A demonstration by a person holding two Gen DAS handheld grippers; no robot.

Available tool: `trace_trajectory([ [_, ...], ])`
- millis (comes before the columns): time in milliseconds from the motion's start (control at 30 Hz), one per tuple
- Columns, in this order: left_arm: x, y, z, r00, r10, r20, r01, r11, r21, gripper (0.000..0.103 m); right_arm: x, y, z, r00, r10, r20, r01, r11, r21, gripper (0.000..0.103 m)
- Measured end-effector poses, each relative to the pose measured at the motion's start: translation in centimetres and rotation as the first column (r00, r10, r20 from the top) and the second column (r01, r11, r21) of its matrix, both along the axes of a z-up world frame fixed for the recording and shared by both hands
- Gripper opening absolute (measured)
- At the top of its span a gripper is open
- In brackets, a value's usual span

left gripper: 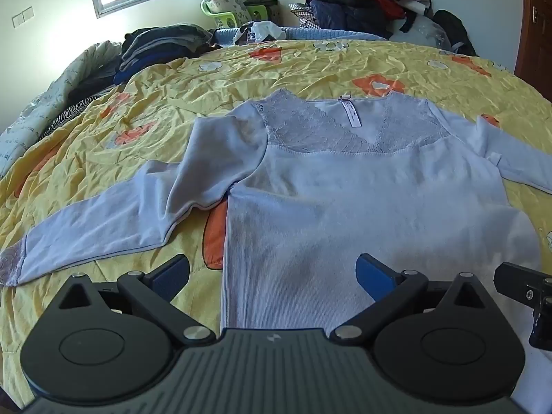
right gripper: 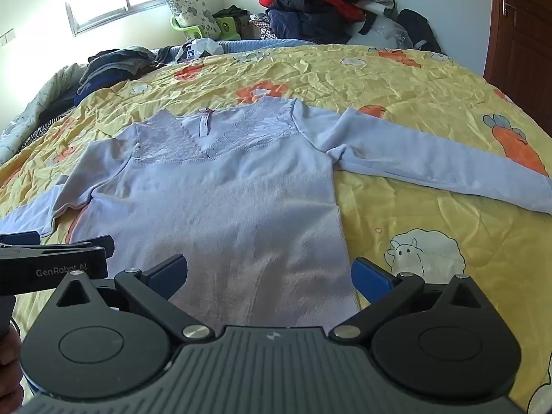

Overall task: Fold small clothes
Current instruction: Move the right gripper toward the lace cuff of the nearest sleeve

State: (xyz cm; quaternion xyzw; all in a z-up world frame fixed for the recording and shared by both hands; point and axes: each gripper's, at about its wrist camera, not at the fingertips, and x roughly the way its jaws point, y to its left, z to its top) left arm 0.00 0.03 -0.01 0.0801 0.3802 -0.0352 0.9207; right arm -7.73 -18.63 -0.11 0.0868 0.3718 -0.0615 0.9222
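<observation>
A pale lavender long-sleeved top (left gripper: 345,200) with a lace yoke lies flat, face up, on the yellow bedspread; it also shows in the right wrist view (right gripper: 220,200). Its left sleeve (left gripper: 114,220) is bent at the elbow and its right sleeve (right gripper: 431,162) stretches straight out. My left gripper (left gripper: 272,272) is open and empty above the hem's left part. My right gripper (right gripper: 269,272) is open and empty above the hem's right part. The two grippers hover side by side.
The yellow bedspread (left gripper: 310,65) with orange flowers and a sheep print (right gripper: 424,252) covers the bed. Folded dark clothes (left gripper: 162,45) lie at the far left. A heap of jackets (left gripper: 358,0) stands at the back. A brown door (right gripper: 524,24) is at the right.
</observation>
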Motion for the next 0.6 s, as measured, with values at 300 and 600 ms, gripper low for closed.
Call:
trace_trajectory([
  [300,0.3,0.0,-0.3,1.0,-0.002,-0.019,0.002,1.0,0.006,0.103,0.0,-0.2,-0.2,1.0,-0.003,-0.003,0.003,1.0,0.007,0.102],
  [600,-0.1,-0.3,-0.2,1.0,-0.019,-0.011,0.02,1.0,0.01,0.103,-0.1,-0.3,-0.4,1.0,-0.002,-0.005,0.002,1.0,0.004,0.102],
])
